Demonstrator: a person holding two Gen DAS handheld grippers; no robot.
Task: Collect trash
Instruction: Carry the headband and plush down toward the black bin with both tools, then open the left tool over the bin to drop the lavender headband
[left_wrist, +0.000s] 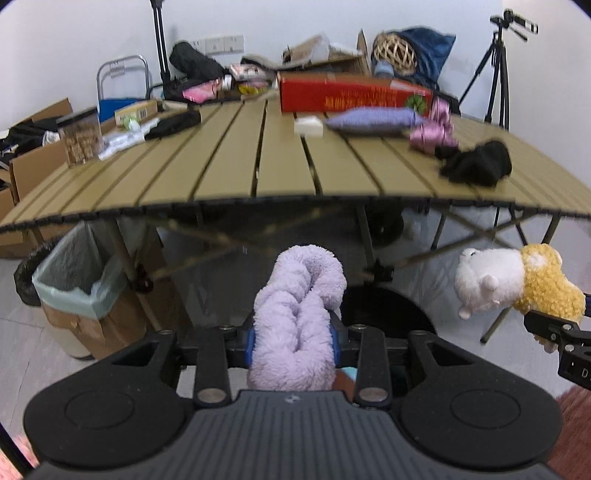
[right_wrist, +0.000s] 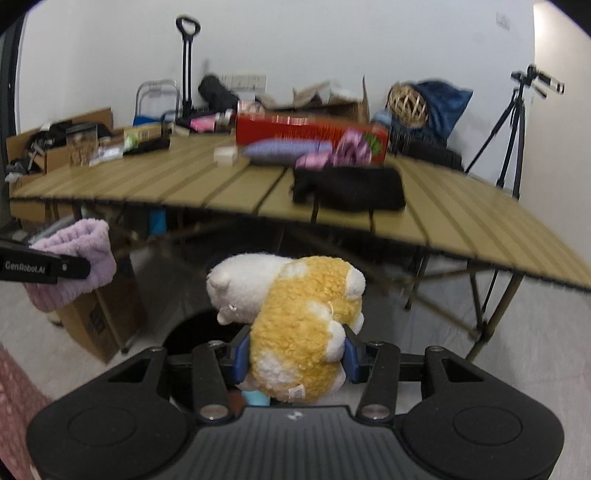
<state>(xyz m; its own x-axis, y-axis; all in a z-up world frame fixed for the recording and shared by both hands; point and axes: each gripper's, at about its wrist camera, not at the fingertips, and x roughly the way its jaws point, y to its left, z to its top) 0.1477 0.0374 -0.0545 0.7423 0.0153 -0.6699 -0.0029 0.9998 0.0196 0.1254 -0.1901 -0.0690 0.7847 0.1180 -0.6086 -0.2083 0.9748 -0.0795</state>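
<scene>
My left gripper is shut on a fluffy lilac cloth, held in the air below the front edge of the slatted table. The cloth also shows at the left of the right wrist view. My right gripper is shut on a yellow and white plush toy, also below the table edge; the toy shows at the right of the left wrist view. A lined trash bin stands on the floor under the table's left end.
On the table lie a black cloth, a pink item, a purple pouch, a white block, a red box and a clear jar. Cardboard boxes stand left, a tripod right.
</scene>
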